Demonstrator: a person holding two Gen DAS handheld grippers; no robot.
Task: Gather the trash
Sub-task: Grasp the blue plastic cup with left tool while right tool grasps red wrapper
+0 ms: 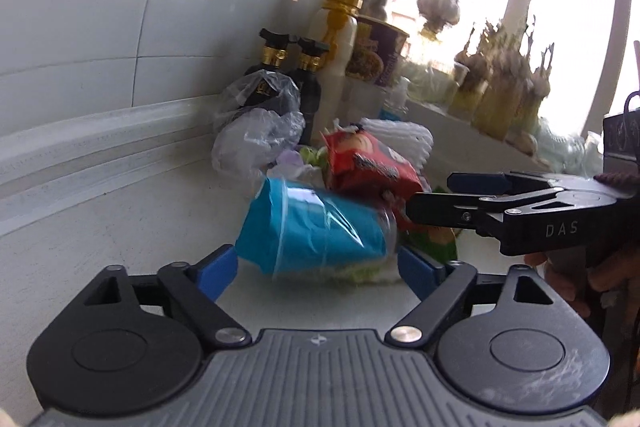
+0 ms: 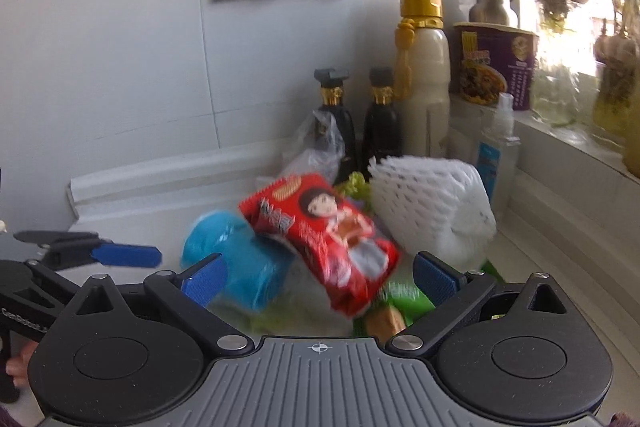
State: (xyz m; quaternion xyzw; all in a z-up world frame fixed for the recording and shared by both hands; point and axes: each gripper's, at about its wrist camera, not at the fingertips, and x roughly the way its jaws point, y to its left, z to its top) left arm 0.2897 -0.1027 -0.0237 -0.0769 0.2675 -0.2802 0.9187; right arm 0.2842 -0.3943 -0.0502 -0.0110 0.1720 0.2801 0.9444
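Left wrist view: left gripper [image 1: 316, 265] has its jaws spread wide, one on each side of the blue cup [image 1: 316, 227], which lies on its side at the front of the trash pile on the countertop [image 1: 100, 211]. Pads look just beside the cup wall, not pressing; nothing held. Right gripper [image 1: 430, 197] comes in from the right edge with its fingers close together beside the red snack wrapper [image 1: 372, 167]; contact unclear.

Right wrist view: right gripper [image 2: 318, 273] shows its jaws apart, straddling the red snack wrapper, nothing clamped. White foam net [image 2: 428, 203] sits behind it, toward the window sill; clear plastic bag [image 2: 316, 147] is against the dark bottles [image 2: 360, 123] at the wall.

Risks: the cup is thin and round, so a squeeze could crush it or roll it out. Both grippers work the same pile, so they could collide. The wrapper leans on the cup; lifting either one could drag the other along.
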